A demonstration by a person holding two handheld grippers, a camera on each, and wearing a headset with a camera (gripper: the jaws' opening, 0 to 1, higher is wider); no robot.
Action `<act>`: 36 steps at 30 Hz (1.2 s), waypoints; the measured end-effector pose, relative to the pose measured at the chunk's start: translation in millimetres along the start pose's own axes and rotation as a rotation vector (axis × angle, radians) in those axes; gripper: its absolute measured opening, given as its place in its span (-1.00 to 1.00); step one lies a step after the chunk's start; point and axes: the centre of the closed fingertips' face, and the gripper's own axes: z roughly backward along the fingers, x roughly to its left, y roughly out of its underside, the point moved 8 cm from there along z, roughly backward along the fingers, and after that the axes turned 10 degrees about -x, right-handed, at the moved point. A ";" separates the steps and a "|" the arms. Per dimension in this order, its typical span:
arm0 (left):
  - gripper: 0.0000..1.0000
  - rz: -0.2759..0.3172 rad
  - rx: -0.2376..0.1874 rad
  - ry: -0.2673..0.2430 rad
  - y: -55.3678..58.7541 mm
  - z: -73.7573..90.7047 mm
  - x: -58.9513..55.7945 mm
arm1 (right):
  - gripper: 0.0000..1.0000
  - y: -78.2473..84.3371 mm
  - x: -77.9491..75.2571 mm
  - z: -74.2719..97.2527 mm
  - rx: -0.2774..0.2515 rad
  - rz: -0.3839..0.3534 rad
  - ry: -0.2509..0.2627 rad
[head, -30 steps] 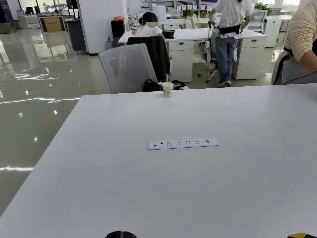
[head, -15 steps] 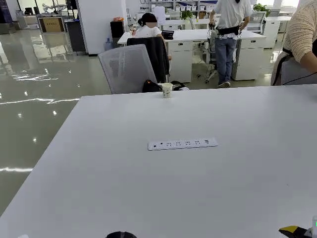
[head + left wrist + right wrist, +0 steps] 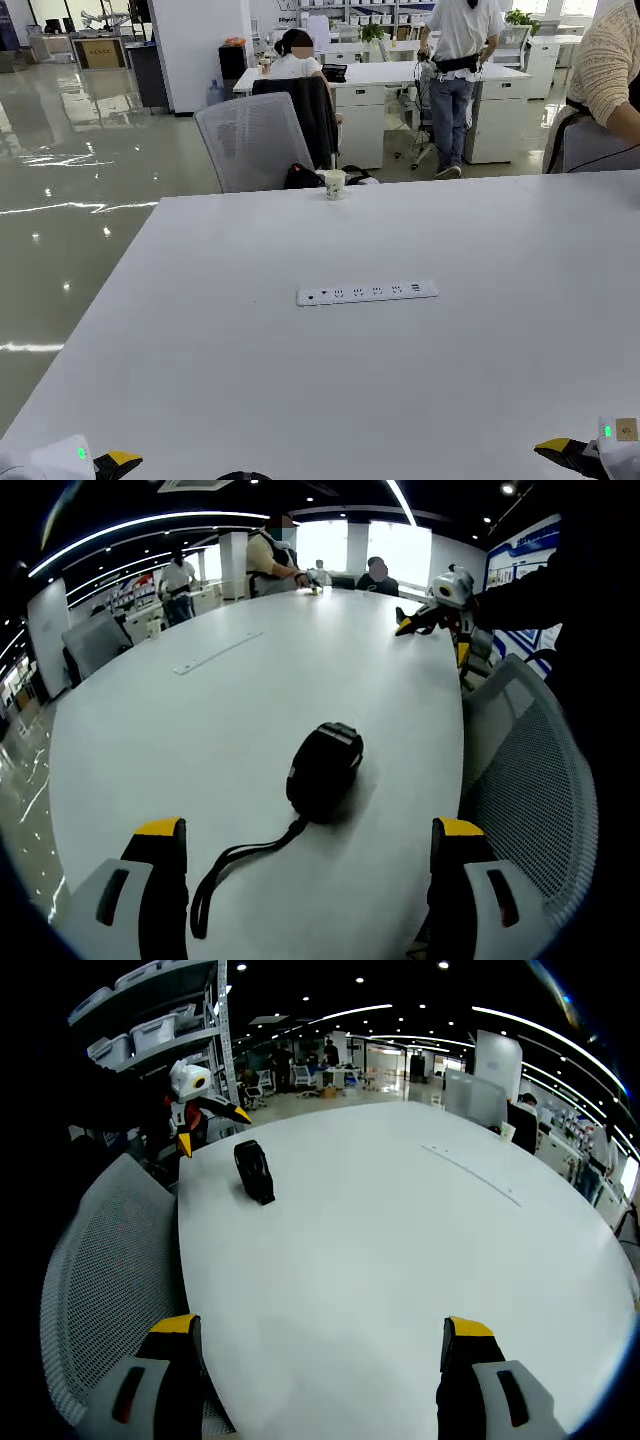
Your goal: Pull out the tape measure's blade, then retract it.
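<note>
On the white table (image 3: 200, 730), a black tape measure (image 3: 325, 768) trails its strap (image 3: 225, 875); its label seems too blurred to read. Left gripper (image 3: 308, 832) and right gripper (image 3: 320, 1326): jaws apart, empty.

Open-plan office: white desks (image 3: 400, 72), mesh chair (image 3: 252, 140), storage shelves (image 3: 160, 1025).

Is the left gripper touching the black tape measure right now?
Apart. The left gripper view shows the left gripper open, with bare white table between each yellow jaw tip and the tape measure.
</note>
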 end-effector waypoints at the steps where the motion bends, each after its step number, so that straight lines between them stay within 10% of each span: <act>1: 0.99 -0.007 0.004 0.005 -1.2 -1.0 0.4 | 0.99 -0.9 0.1 -0.8 0.000 0.000 -0.004; 36: 0.90 -0.224 0.142 0.216 -26.8 -53.0 6.7 | 0.99 -48.0 -2.4 -68.5 -0.014 0.071 -0.111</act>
